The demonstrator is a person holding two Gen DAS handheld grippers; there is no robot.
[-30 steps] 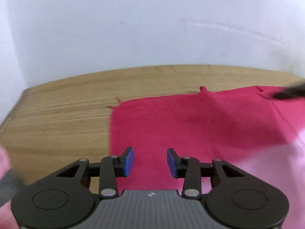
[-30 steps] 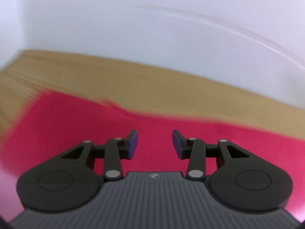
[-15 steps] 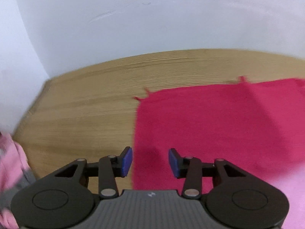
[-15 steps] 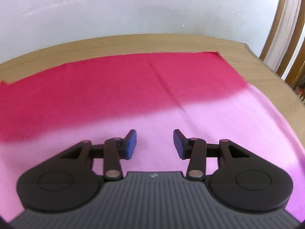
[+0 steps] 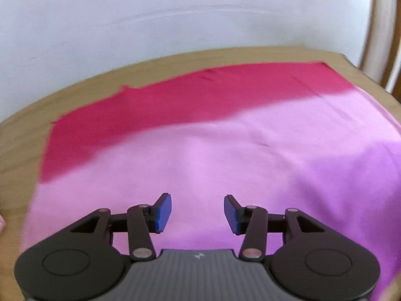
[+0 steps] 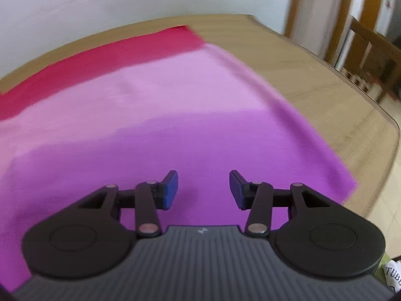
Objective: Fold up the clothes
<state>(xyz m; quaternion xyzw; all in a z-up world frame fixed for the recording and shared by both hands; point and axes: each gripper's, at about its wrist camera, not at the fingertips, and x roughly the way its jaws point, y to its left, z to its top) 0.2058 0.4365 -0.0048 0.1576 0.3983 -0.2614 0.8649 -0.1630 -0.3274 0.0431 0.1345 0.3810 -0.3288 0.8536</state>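
Cloth [image 5: 225, 150] in three colour bands lay spread flat on the wooden table [image 5: 25, 135], filling most of both wrist views. It reached from the far side, near the white wall [image 5: 175, 12], toward the near edge under the tools. It was probably laid out smooth like this so its edges and corners could be found and a clean crease made, though that is a judgement from how it lay.

The left tool [image 5: 198, 212] hung over the pale pink middle band, tilted downward, with nothing between its blue pads [image 5: 164, 212]. Its jaws stood apart and had just been widening. The right tool [image 6: 203, 190] hung over the purple band, likewise tilted down and empty, its jaws apart and also just widening, its pads [image 6: 171, 189] clear of the fabric. Both tools seemed to be travelling free across the cloth toward a fresh hold, since neither gripped anything; the blur in the right view fits quick motion.

In the left view the crimson band ran from 9 o'clock across to 1 o'clock along the far edge, with a small nick or tag at about 10 o'clock. Pink lay below it and purple toward 3 o'clock. In the right view the crimson strip sat at 10 to 12 o'clock, pink beneath, purple nearest. The cloth's right edge ran diagonally down to a corner at 3 o'clock, close to the table's rim. The fabric looked thin, soft and nearly wrinkle-free. A wooden chair [image 6: 371, 50] stood beyond the table at 2 o'clock.
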